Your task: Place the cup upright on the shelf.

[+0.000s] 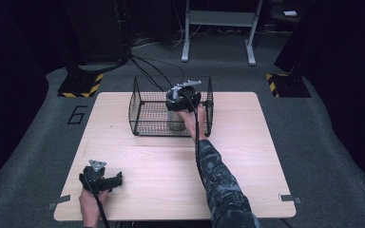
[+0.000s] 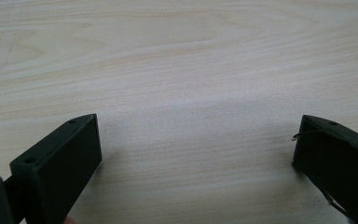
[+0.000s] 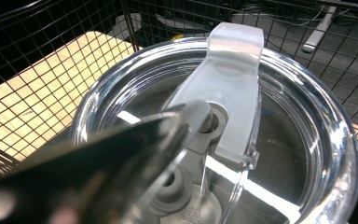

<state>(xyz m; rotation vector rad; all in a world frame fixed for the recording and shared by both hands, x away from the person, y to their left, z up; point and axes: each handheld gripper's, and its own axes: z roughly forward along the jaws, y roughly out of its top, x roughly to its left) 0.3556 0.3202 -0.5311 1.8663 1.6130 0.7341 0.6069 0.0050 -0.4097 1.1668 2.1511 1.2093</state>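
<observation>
Left tongs: held low over the near left part of the tabletop, jaws spread wide with bare wood between them.
Right tongs: reaching down into the wire basket, right above the cup; whether the jaws are spread or pressed together cannot be told.
Cup: metal, standing upright inside the basket, topped with a clear lid that has a frosted flip tab.
Basket: black wire, at the far middle of the tabletop.
</observation>
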